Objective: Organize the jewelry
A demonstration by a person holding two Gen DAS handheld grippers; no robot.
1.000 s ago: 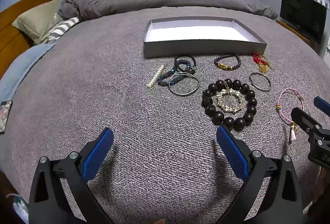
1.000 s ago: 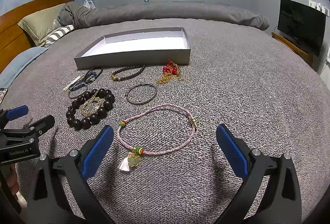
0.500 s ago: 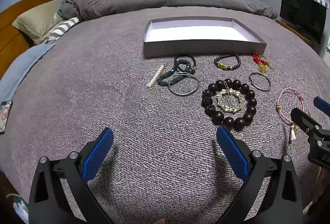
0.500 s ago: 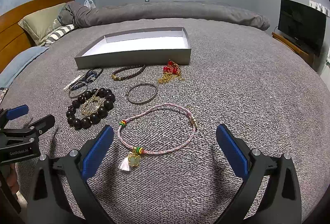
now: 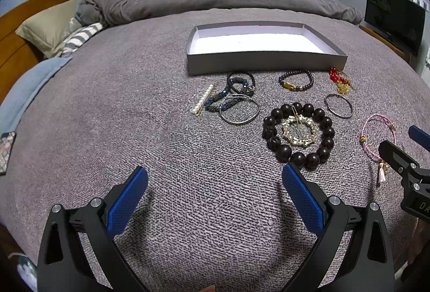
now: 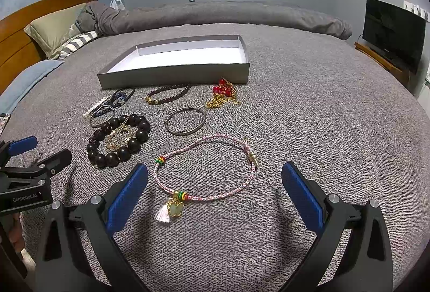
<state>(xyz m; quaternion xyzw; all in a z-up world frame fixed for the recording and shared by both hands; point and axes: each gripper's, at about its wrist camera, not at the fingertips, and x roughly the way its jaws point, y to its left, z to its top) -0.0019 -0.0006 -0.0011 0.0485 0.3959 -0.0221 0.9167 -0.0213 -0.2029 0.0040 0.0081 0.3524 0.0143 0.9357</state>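
Pink cord bracelet (image 6: 205,171) with its tassel charm now sits a touch nearer the right hand-held gripper (image 6: 214,187) than it did a second ago, the view having crept forward and down; on the left side almost nothing has changed. Right hand-held gripper hangs low over the grey bedspread (image 6: 322,109), jaws spread wide, nothing held, the bracelet lying between the two blue pads (image 6: 126,198) and just ahead of them. Left hand-held gripper (image 5: 215,198) is level and low too, wide open and empty, bare bedspread between its fingers. Just ahead of its right finger lies the dark wooden bead bracelet (image 5: 298,134), with a gold brooch (image 5: 300,131) inside its ring. Further ahead, a cluster of dark bangles and beaded bracelets (image 5: 233,101) beside a pearl hair clip (image 5: 202,103). Ahead of the right hand-held gripper, a thin metal bangle (image 6: 185,121), a brown bead bracelet (image 6: 168,94) and a red-and-gold chain (image 6: 223,97). Beyond them all, the shallow grey box (image 6: 174,75), white inside, nothing in it yet.
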